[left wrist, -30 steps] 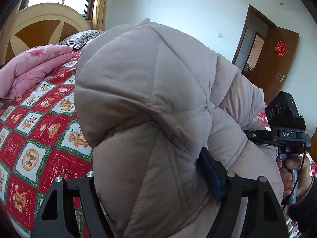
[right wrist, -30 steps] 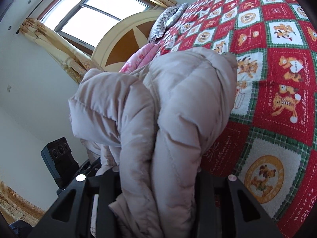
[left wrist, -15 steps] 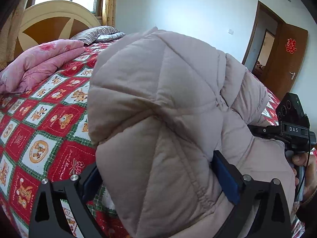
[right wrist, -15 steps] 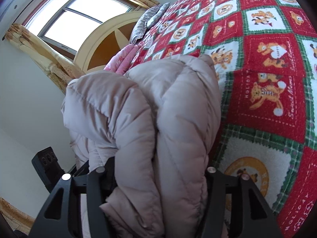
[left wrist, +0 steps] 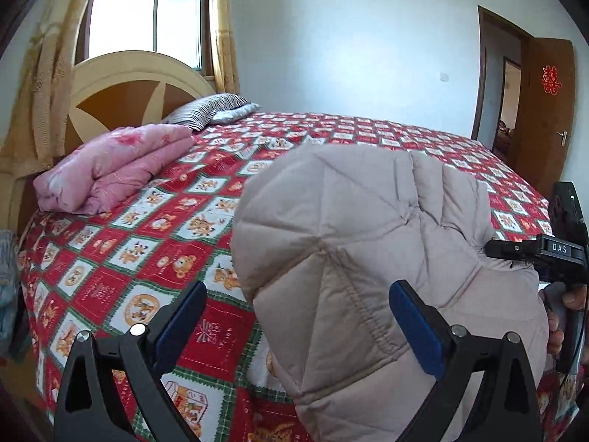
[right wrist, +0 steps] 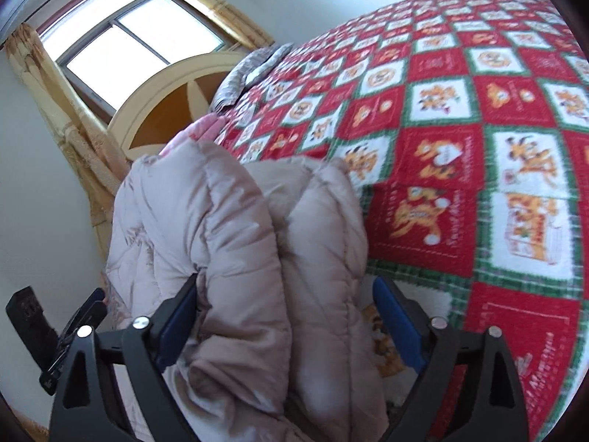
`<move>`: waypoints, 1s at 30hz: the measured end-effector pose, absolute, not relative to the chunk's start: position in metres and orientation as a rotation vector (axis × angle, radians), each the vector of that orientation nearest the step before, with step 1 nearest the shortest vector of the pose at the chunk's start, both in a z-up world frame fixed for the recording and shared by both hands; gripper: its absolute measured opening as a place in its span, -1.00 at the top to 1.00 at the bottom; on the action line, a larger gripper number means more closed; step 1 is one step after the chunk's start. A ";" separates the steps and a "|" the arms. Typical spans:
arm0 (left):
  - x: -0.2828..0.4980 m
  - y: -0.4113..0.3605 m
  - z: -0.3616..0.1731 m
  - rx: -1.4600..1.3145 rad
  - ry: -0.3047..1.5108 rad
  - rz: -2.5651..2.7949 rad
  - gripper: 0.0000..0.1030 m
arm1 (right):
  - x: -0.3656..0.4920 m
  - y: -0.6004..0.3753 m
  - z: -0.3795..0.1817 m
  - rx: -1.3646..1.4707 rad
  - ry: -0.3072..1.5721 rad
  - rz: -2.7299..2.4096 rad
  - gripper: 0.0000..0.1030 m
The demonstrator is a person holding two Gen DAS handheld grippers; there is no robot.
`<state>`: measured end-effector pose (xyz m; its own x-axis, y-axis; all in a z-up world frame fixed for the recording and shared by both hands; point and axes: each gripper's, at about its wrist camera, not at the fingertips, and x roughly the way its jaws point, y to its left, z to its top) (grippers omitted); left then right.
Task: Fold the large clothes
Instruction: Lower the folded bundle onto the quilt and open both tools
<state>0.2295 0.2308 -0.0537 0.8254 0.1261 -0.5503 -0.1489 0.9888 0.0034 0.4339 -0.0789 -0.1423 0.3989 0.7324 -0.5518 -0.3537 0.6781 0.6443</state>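
A bed (left wrist: 331,136) covered by a red, white and green checked quilt is observed; the puffy beige quilted jacket (left wrist: 353,258) is bunched at its near edge in thick rolled folds, diamond stitching visible. In the right wrist view the jacket (right wrist: 239,258) runs lengthwise away from the camera toward the headboard (right wrist: 165,107), two padded rolls side by side. The left gripper (left wrist: 298,328) is seen spread wide, its left pad clear of the fabric, the right pad against it. The right gripper (right wrist: 287,324) is opening, the jacket between its pads. A second ago both were clamped on the jacket, which filled the views.
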 end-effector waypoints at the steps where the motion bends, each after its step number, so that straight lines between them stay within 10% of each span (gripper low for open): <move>1: 0.226 0.232 -0.050 -0.037 0.572 0.151 -0.93 | 0.429 -0.083 -0.137 0.457 0.915 0.694 -0.86; 30: 0.153 0.197 0.001 0.014 0.430 0.145 -0.94 | 0.262 -0.070 -0.036 0.165 0.579 0.565 -0.96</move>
